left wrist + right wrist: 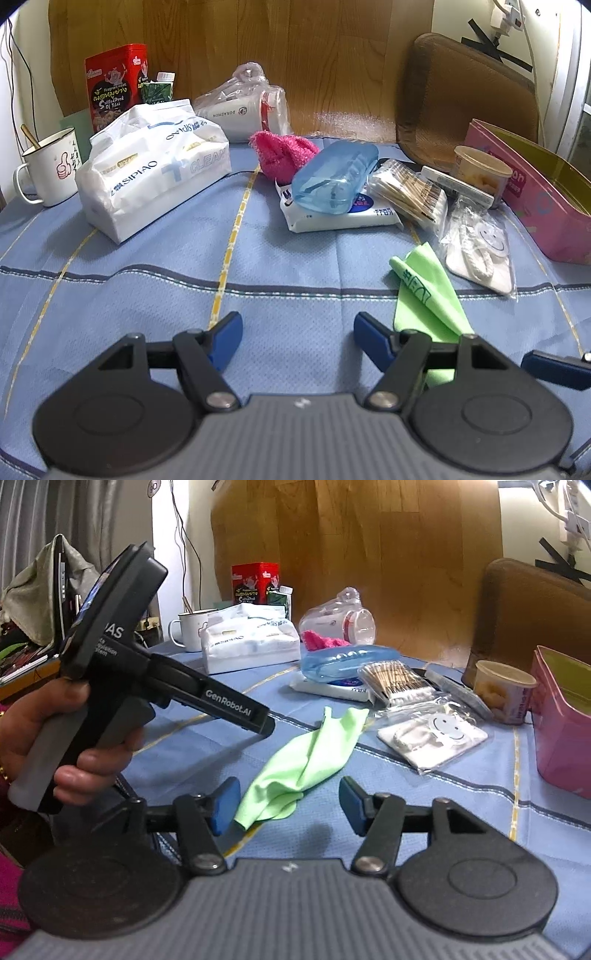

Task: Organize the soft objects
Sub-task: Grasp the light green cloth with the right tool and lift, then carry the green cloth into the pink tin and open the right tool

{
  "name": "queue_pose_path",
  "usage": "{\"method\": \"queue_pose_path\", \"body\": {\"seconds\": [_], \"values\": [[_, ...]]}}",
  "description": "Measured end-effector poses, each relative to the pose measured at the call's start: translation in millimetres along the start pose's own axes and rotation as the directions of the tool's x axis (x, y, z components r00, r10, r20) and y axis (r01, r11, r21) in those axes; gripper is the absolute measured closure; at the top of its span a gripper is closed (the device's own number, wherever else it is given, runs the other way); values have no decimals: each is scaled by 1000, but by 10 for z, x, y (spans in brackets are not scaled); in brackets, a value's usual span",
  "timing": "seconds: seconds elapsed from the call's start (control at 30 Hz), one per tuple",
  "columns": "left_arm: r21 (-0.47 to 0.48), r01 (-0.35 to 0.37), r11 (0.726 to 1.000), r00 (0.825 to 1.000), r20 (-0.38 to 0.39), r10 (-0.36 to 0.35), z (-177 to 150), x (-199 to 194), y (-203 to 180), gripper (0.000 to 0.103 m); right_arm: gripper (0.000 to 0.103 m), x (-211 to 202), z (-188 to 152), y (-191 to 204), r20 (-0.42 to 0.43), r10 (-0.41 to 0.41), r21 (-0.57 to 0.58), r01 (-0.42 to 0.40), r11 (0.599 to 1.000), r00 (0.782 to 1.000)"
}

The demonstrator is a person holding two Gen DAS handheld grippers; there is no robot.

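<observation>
A green cloth (428, 291) lies crumpled on the blue tablecloth; it also shows in the right wrist view (303, 764). A pink fuzzy cloth (282, 151) lies farther back by a blue case (334, 175). A white tissue pack (155, 166) stands at the left. My left gripper (297, 339) is open and empty, with the green cloth by its right finger. My right gripper (288, 805) is open and empty, just short of the green cloth's near end. The left tool's body (122, 672), held in a hand, fills the left of the right wrist view.
A pink box (532, 192) stands open at the right, beside a snack cup (480, 168). Cotton swabs (410, 192), a wipes pack (340, 218) and a bagged smiley item (480, 247) lie mid-table. A mug (48, 170), red tin (114, 81) and bagged cup (247, 107) stand behind.
</observation>
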State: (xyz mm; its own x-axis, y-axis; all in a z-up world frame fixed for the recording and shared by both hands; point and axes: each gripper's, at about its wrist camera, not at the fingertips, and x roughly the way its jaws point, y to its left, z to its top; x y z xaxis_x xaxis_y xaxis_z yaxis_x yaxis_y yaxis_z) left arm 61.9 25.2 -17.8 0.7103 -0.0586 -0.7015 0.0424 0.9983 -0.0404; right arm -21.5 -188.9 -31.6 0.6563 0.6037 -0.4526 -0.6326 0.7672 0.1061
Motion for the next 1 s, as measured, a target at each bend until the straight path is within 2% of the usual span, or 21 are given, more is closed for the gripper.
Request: {"method": "queue_pose_path", "body": {"seconds": [0.2, 0.37, 0.43, 0.6, 0.7, 0.73, 0.77, 0.8, 0.83, 0.87, 0.9, 0.97, 1.0], "values": [[-10, 12, 1000, 1000, -10, -12, -12, -38, 25, 34, 38, 21, -10, 59, 3, 7, -18, -7, 1000, 1000], [-67, 116, 991, 993, -23, -118, -19, -162, 158, 35, 36, 13, -25, 90, 2, 2, -33, -2, 999, 1000], [-68, 161, 985, 986, -24, -163, -15, -239, 171, 38, 36, 16, -27, 93, 3, -1, -36, 1, 999, 1000], [-28, 290, 957, 956, -45, -291, 4, -362, 26, 38, 36, 59, -24, 84, 0, -5, -35, 5, 999, 1000], [-23, 361, 932, 928, -90, -361, 10, -299, -108, 38, 38, 122, -13, 70, -10, -12, -32, 11, 999, 1000], [-25, 373, 927, 921, -107, -374, 1, -262, -151, 41, 50, 154, -17, 63, -19, -8, -30, 7, 1000, 1000], [-28, 391, 920, 911, -129, -391, -9, -208, -195, 48, 70, 197, -25, 57, -34, 3, -29, -4, 1000, 999], [-33, 410, 912, 900, -145, -410, -24, -152, -232, 60, 74, 216, -40, 60, -27, 1, -33, -2, 999, 1000], [-41, 411, 911, 902, -127, -413, -31, -141, -235, 68, 81, 222, -48, 66, -22, -18, -40, 17, 999, 1000], [-42, 413, 910, 900, -134, -415, -14, -124, -246, 76, 96, 211, -52, 65, -15, -24, -42, 24, 999, 1000], [-51, 430, 902, 890, -145, -432, 11, -112, -253, 86, 96, 192, -55, 53, -12, -22, -37, 21, 999, 1000], [-68, 473, 878, 866, -147, -478, 88, -124, -291, 88, 96, 125, -63, 29, 17, -32, -21, 32, 999, 999], [-54, 486, 872, 861, -137, -489, 143, -154, -345, 88, 96, 73, -61, 29, 46, -56, -30, 57, 998, 997]]}}
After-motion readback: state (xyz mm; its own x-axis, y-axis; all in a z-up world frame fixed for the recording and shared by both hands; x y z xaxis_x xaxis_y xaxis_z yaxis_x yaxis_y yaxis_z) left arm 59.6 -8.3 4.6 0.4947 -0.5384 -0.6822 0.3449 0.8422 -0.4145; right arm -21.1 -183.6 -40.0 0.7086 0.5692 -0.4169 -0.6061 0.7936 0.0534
